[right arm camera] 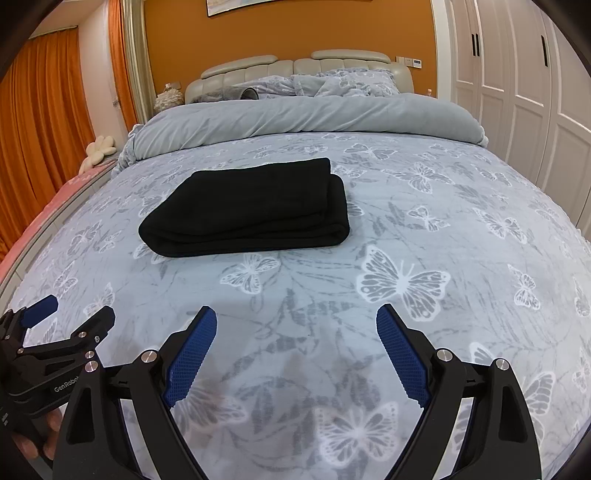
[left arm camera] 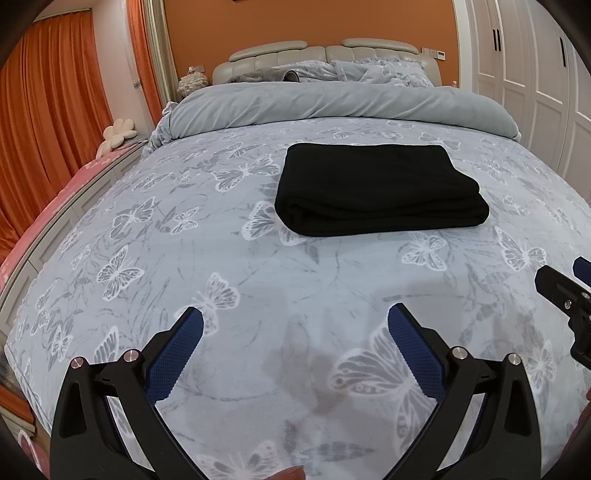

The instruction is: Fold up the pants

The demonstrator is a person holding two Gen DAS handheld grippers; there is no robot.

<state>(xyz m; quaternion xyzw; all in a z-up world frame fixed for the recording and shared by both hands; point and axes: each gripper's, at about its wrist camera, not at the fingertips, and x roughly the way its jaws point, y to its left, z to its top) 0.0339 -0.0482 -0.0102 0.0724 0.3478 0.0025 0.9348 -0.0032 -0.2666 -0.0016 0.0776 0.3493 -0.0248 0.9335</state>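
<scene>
On bedspread [left arm camera: 184, 258]: folded black pants [left arm camera: 376, 192], both claws spread.

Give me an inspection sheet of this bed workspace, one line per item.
Surface: bed with butterfly-print cover, lying smooth.
Job's things: black pants folded into a compact stack, resting flat mid-bed.
Clutter: grey duvet rolled back toward the headboard, pillows behind it.
Grippers: left gripper open, holding nothing, apart from the pants; right gripper open, holding nothing, apart from the pants.
Cables: nothing seen.
Surroundings: orange curtains to the left, white wardrobe doors to the right, orange wall behind.
</scene>
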